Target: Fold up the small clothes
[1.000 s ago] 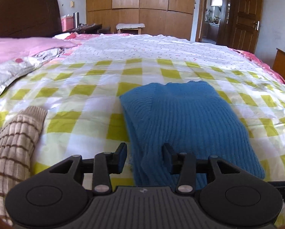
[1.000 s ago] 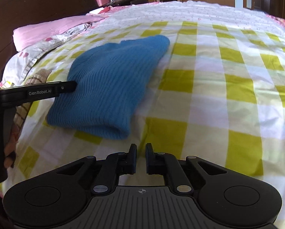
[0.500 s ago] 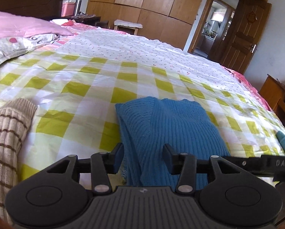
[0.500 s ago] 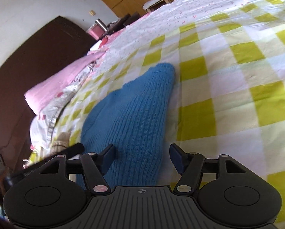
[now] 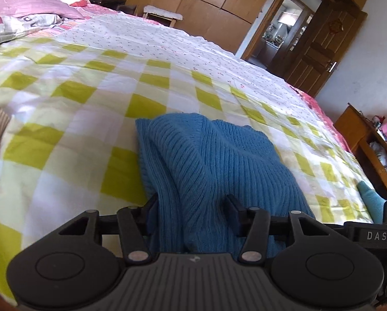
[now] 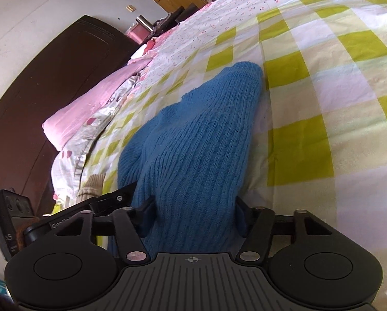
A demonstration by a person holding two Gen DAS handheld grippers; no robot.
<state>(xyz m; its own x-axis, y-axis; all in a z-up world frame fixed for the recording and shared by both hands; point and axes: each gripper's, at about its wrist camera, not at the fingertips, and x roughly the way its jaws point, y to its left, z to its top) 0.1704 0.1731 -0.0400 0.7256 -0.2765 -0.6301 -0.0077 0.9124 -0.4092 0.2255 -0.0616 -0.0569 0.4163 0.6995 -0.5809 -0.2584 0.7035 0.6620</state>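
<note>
Checked cotton bedspread; ribbed blue knit garment lies rumpled, folded.

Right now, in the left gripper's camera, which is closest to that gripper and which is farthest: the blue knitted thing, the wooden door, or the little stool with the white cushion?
1. Blue knitted garment: nearest, lying between the left gripper jaws on the checked bedspread.
2. Stool: beyond the bed's far edge, upper left.
3. Wooden door: upper right. Stool and door are both far; their order is hard to call.
</note>
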